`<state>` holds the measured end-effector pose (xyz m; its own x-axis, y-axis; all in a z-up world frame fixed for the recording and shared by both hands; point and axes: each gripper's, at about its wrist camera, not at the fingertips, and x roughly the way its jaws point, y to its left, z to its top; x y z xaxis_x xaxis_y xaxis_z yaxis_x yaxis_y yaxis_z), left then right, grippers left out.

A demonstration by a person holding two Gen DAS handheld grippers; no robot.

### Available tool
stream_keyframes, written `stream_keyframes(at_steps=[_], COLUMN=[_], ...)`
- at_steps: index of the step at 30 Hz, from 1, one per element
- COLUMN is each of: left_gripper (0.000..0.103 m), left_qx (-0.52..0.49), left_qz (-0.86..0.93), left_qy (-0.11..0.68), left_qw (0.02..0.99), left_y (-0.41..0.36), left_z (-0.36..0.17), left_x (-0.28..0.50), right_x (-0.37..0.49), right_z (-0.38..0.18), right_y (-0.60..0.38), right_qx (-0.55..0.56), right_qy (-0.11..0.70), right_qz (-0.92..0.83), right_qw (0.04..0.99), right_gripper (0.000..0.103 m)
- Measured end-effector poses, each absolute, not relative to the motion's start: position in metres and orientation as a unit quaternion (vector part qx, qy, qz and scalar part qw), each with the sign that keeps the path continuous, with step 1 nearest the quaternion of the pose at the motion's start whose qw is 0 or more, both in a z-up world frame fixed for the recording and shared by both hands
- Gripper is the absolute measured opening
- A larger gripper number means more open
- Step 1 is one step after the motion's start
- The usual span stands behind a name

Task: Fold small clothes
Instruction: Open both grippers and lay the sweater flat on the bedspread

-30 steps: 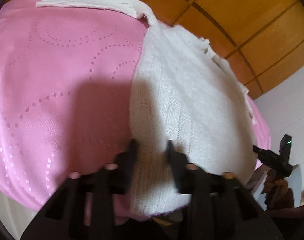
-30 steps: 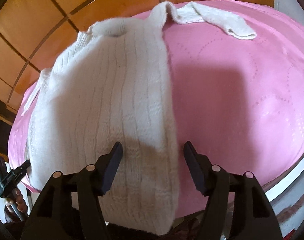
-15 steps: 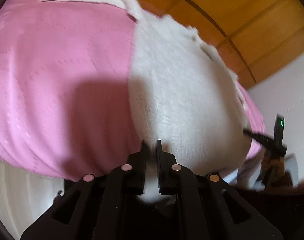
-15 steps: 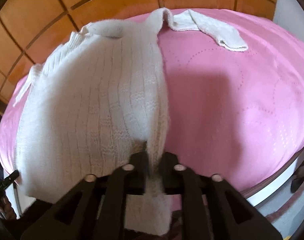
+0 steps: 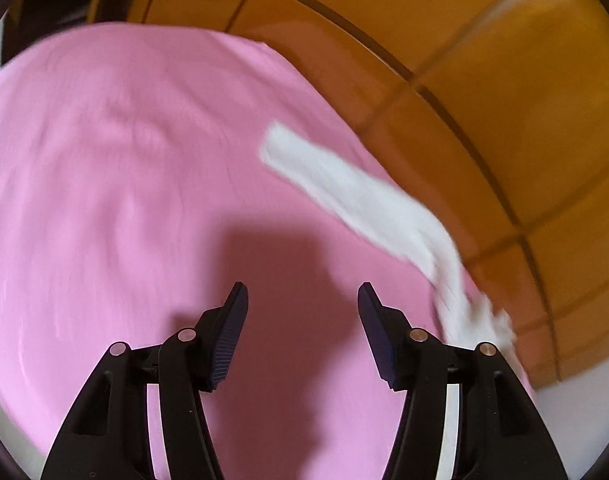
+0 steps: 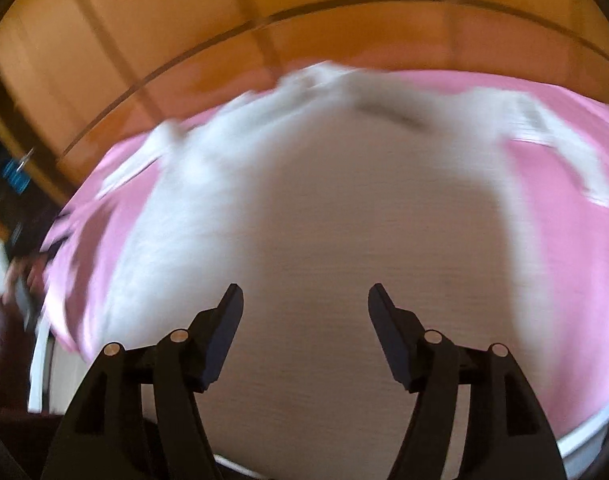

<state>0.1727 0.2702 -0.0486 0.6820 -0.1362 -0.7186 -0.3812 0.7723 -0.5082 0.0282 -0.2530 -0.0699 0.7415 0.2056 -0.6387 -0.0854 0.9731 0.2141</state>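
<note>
A white knitted sweater (image 6: 324, 208) lies spread on the pink bedspread (image 6: 564, 280), blurred by motion. My right gripper (image 6: 304, 300) is open and empty above the sweater's body. In the left wrist view only one white sleeve (image 5: 364, 200) shows, stretched across the pink bedspread (image 5: 104, 200) at the right. My left gripper (image 5: 302, 300) is open and empty over bare pink cloth, left of the sleeve.
A wooden panelled headboard (image 5: 484, 60) rises behind the bed; it also shows in the right wrist view (image 6: 264, 20). The bed's white edge (image 6: 584, 436) runs at the lower right. A person's hand (image 6: 24, 280) appears at the far left.
Both grippers were shut on the sweater's bottom hem half a second ago; now both are open and have let go. Both views have swung, and the left one has turned away from the sweater's body.
</note>
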Motion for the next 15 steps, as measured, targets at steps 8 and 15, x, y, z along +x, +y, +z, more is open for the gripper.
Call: stream_keyframes(at_steps=[8,15], left_gripper=[0.044,0.004], left_qx=[-0.319,-0.302], left_qz=[0.129,0.138], left_qy=[0.436,0.445], left_qw=[0.831,0.832], left_y=[0.304,0.300], left_z=[-0.068,-0.082], left_x=[0.267,0.310], right_x=[0.067,0.075], right_z=[-0.105,-0.112], right_y=[-0.196,-0.191], right_qx=[0.020,0.015], right_qy=[0.391,0.397], right_qz=[0.088,0.101], right_qw=[0.916,0.912], right_gripper=[0.081,0.096])
